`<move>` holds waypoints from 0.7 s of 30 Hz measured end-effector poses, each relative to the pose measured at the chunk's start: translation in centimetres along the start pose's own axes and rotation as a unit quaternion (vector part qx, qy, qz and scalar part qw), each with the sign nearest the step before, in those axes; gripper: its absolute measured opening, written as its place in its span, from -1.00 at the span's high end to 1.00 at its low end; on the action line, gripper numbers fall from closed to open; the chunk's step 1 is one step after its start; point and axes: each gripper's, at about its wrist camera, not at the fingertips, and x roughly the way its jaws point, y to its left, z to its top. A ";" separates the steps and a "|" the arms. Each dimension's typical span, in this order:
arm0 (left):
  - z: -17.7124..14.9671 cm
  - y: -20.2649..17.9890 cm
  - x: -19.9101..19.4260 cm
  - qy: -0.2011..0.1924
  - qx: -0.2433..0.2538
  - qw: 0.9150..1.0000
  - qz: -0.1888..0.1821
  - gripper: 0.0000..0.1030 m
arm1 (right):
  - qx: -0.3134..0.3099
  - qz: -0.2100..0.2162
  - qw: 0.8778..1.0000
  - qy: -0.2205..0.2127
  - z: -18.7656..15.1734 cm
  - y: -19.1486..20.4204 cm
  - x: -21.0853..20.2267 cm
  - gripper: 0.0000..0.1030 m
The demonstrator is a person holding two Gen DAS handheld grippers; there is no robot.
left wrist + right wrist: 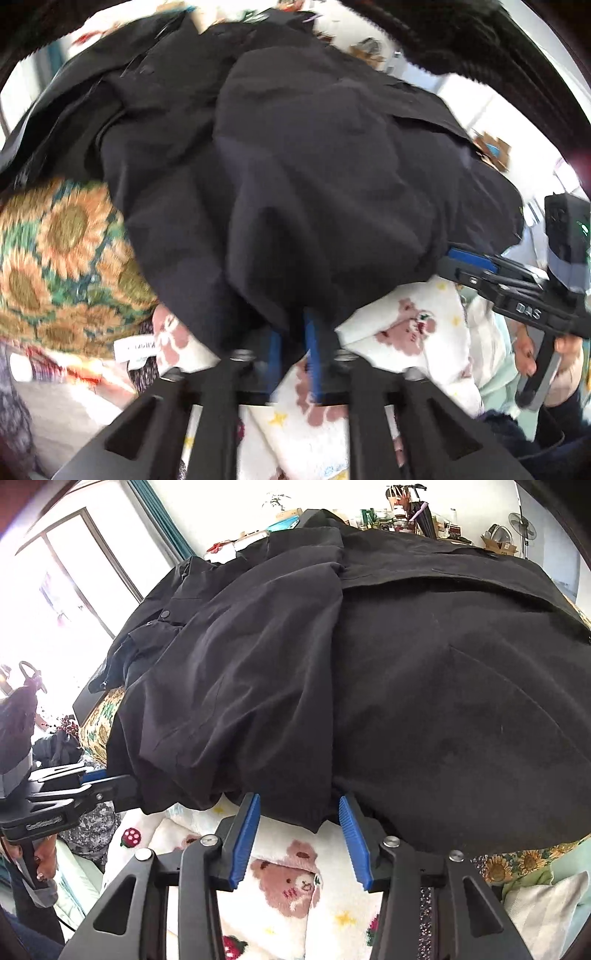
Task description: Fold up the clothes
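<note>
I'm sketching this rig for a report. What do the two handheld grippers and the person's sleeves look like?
Both the left gripper and the right gripper are matte black with triangular cut-outs, silver pivot screws and ribbed blue finger pads. The right gripper's body reads "DAS" in pale letters. A dark sleeve shows at the right hand.

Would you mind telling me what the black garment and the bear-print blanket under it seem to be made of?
Black garment: probably a thin woven synthetic or cotton blend, matte with a faint sheen; it falls in soft, crisp folds and carries snap buttons. Bear-print blanket: likely plush fleece; its surface looks fuzzy and the printed bears have soft, blurred edges. Neither can be confirmed by sight alone.
</note>
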 end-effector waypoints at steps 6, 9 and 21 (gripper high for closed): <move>0.2 1.5 -0.4 0.012 -0.038 0.999 -0.031 0.95 | -0.007 -0.007 1.000 -0.010 0.3 0.3 0.0 0.08; 0.4 1.2 -0.6 0.016 -0.036 0.998 -0.039 0.97 | -0.019 -0.006 0.999 -0.031 0.6 0.5 -1.1 0.07; 0.1 3.4 -1.9 0.011 -0.096 0.985 -0.140 0.97 | -0.071 0.016 0.997 -0.019 1.1 1.4 1.0 -0.23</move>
